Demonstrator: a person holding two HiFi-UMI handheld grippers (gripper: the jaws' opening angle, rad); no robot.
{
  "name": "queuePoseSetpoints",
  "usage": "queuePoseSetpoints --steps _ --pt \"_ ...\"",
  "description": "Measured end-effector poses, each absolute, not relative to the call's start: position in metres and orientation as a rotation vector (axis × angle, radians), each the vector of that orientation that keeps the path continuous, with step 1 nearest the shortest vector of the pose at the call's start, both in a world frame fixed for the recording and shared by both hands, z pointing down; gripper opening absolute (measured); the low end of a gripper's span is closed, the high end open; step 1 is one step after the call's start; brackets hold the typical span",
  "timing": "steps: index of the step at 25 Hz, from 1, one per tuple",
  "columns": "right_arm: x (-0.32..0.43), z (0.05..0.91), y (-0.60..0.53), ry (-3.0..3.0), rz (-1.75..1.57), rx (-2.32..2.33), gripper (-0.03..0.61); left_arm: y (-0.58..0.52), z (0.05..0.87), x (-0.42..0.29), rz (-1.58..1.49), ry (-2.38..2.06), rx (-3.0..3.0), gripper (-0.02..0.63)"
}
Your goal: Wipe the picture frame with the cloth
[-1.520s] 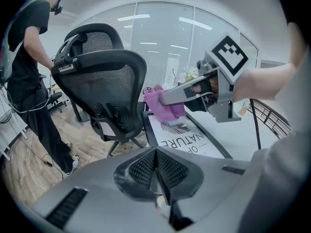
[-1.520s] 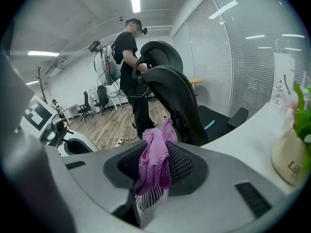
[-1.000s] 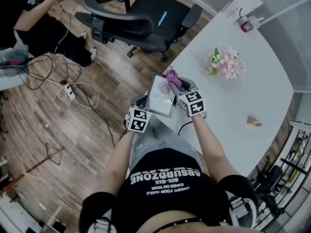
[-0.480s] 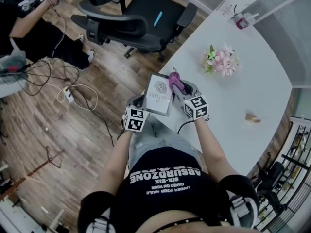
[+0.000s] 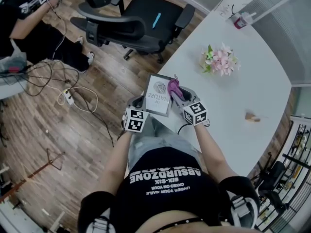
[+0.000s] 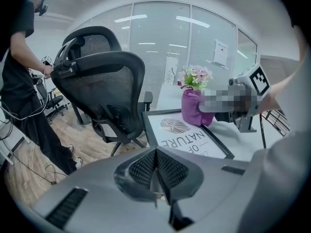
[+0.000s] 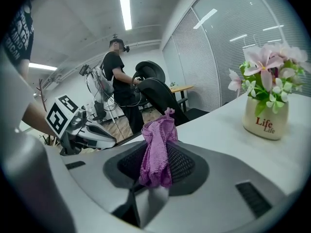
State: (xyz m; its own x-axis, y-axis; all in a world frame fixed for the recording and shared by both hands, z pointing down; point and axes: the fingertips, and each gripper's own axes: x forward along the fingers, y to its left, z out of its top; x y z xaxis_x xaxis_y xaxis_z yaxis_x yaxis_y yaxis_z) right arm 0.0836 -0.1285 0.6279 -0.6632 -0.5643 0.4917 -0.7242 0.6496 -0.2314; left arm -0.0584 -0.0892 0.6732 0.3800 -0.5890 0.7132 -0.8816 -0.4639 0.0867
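Cloth (image 5: 173, 88) slid down picture frame (image 5: 157, 100) edge, pinched in right claw (image 5: 178, 94); left claw (image 5: 142, 103) clamps frame.

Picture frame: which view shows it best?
Left gripper view: picture frame fills the centre, print readable, cloth against it. Head view shows it small, from above. Right gripper view doesn't show it.

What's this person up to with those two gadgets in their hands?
A person is cleaning a picture frame with two hand-held grippers, at the edge of a white table. The left gripper is shut on the frame's near edge. The right gripper is clamped on a purple cloth, which sits against the far right part of the frame. A pot of flowers stands farther back on the table.
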Motion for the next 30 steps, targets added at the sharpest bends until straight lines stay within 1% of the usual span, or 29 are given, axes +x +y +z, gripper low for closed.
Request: queuePoseSetpoints --steps 20,30 --pt "0.055 0.634 -0.127 -2.463 0.567 0.924 0.127 -0.089 0.674 -0.058 0.827 -1.275 2.188 0.015" --pt "0.021 0.637 -0.134 -2.487 0.609 0.835 0.127 -0.089 0.674 -0.059 0.821 -1.285 2.171 0.016"
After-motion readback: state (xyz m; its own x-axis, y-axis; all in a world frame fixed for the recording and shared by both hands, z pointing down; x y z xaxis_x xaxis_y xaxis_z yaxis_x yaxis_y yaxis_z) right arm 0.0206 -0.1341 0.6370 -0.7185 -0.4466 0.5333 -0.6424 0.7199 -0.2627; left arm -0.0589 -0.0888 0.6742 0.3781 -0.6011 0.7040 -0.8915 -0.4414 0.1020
